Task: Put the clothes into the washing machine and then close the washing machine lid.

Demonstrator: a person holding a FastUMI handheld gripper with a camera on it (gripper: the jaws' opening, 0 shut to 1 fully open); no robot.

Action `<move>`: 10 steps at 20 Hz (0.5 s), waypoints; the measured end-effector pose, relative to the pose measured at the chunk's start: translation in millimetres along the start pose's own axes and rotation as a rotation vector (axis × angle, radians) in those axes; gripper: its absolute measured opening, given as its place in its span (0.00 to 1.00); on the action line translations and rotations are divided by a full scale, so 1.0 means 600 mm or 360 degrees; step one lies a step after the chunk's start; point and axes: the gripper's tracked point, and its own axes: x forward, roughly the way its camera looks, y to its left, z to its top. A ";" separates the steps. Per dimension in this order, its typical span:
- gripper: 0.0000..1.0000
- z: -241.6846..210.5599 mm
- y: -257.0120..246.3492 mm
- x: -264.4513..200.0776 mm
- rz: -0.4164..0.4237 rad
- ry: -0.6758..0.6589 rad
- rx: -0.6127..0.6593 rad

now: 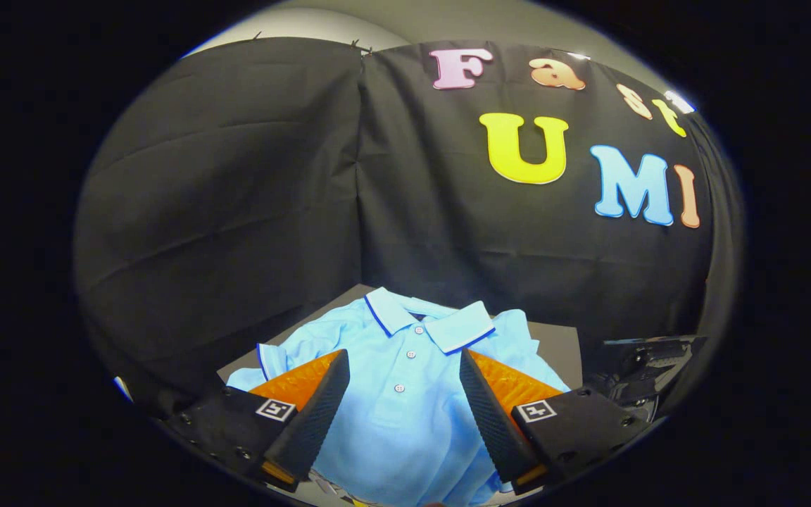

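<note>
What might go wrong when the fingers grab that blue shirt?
The gripper is open, its fingers either side of the buttoned front of the light blue polo shirt. Closing there may pinch only one layer, so the crumpled shirt could slip out. A loose sleeve may also trail and catch on the way.

Black cloth wall (236, 176), grey tabletop (553, 345)

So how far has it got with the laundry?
Nothing looks done yet. The light blue polo shirt lies spread on the dark surface. In hand: the gripper hangs open over it, one finger on each side of the buttons. Left: grasping the shirt, loading it, closing the lid.
</note>
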 end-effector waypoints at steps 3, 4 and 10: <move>0.98 -0.007 0.000 0.021 0.0007 0.0105 0.0007; 0.98 -0.010 0.000 0.024 0.0009 0.0133 0.0013; 0.98 -0.041 -0.015 0.055 0.0029 0.0345 -0.0029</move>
